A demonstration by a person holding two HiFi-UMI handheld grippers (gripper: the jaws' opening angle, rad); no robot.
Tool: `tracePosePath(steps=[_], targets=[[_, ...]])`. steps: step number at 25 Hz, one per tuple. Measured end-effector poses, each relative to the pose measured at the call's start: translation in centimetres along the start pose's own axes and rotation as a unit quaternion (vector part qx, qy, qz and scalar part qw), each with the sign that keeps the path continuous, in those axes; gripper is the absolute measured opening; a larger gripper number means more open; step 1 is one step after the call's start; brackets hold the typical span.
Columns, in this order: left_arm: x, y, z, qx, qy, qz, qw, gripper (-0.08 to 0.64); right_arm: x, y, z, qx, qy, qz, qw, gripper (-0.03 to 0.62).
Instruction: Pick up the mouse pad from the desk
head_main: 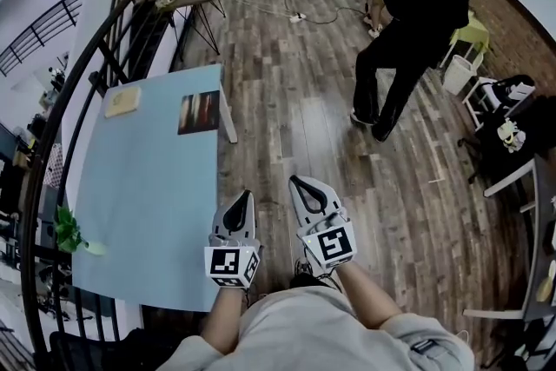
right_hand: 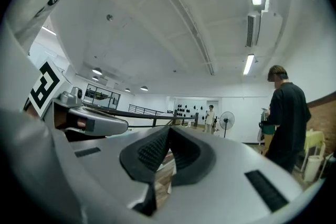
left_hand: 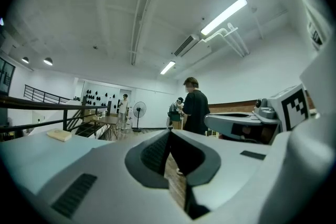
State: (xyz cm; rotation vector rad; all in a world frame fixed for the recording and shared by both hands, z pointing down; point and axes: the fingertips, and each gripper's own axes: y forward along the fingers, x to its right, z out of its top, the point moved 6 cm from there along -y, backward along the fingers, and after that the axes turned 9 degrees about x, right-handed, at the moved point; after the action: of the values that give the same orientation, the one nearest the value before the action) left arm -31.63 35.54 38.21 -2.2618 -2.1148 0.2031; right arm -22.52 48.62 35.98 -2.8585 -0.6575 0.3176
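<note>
STATE: we are holding left fingers and right fingers pressed together, empty | mouse pad lying flat on counter, well apart | RISK: we are likely risking shoving it edgeward if arriving unopened.

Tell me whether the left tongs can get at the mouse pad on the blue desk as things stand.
Probably yes, with a forward reach: the mouse pad lies flat near the desk's right edge, with nothing between it and the left tongs, which are shut and short of it.
</note>
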Motion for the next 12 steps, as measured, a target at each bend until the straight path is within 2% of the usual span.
tracePosePath(steps=[5, 12], targets=[[0.9, 2.4, -0.8, -0.009, 0.001, 0.002, 1.0000, 0.012, 2.5, 0.2, -1.3, 0.002, 0.018, 0.000, 1.000, 0.005], [3.1, 5.8, -2.2, -0.022, -0.002, 0.016, 0.9996, 0.012, 6.6, 0.5, -2.6, -0.009, 0.009, 0.028, 1.000, 0.032]])
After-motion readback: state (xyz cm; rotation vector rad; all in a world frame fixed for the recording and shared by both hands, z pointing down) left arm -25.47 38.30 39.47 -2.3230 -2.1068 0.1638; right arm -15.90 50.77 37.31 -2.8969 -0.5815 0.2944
